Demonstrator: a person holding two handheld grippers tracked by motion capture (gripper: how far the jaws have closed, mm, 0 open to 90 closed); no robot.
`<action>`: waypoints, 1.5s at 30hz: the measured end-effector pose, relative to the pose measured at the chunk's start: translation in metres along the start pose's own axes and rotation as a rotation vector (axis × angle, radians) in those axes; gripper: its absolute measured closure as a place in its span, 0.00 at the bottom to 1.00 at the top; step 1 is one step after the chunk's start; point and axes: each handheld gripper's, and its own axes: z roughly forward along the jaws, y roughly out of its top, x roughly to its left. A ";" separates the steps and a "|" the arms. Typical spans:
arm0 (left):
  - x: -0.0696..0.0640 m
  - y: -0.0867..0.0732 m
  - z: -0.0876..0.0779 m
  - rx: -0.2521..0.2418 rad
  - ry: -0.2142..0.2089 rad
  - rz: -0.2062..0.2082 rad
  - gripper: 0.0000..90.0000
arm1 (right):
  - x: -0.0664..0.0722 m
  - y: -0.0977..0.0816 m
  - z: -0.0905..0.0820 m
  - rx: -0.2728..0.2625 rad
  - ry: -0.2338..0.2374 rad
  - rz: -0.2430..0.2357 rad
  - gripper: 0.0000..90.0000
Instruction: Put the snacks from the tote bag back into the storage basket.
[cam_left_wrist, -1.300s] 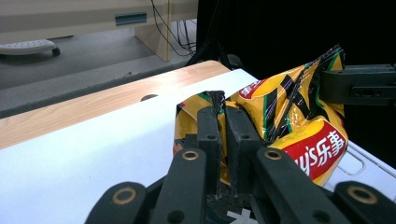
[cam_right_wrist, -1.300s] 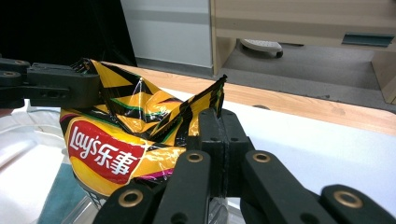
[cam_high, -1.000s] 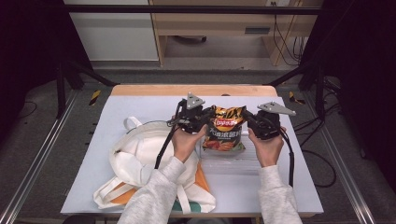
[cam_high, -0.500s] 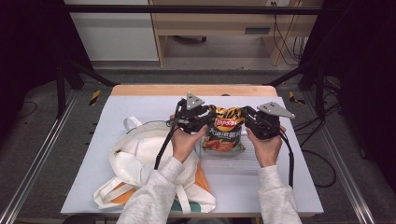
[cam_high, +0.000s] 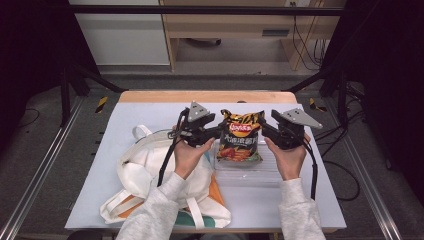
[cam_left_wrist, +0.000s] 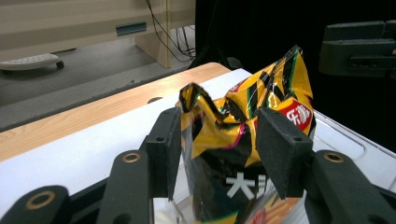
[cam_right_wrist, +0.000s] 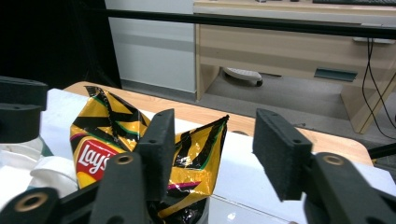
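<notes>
Left gripper (cam_left_wrist: 218, 149) and right gripper (cam_right_wrist: 212, 154) just opening, jaws flanking chip bag (cam_high: 241, 135), unpressed

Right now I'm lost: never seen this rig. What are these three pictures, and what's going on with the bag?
No robot here: a person holds a hand-held two-jaw tool in each hand. The high view looks down on the table from above the person; the other two views come from a camera riding on each tool, looking along its black jaws.

On the table lie a white tote bag and a clear tray. A chip bag stands in the tray.

The left tool and right tool sit at either side of the bag's top. Both have just been opening. The left one's jaws stand around the crumpled top edge with gaps showing; the right one's jaws stand apart, the bag's corner by one of them. Neither grips it.
</notes>
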 end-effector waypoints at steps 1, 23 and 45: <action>0.002 -0.002 -0.003 0.000 -0.004 -0.001 0.55 | 0.000 0.000 -0.001 0.002 0.001 0.003 0.51; 0.056 -0.051 -0.074 0.023 0.038 -0.020 0.47 | -0.001 -0.010 -0.025 0.036 0.031 -0.002 0.26; 0.089 -0.098 -0.125 0.013 0.136 -0.034 0.40 | -0.015 -0.045 -0.053 0.054 0.007 -0.008 0.20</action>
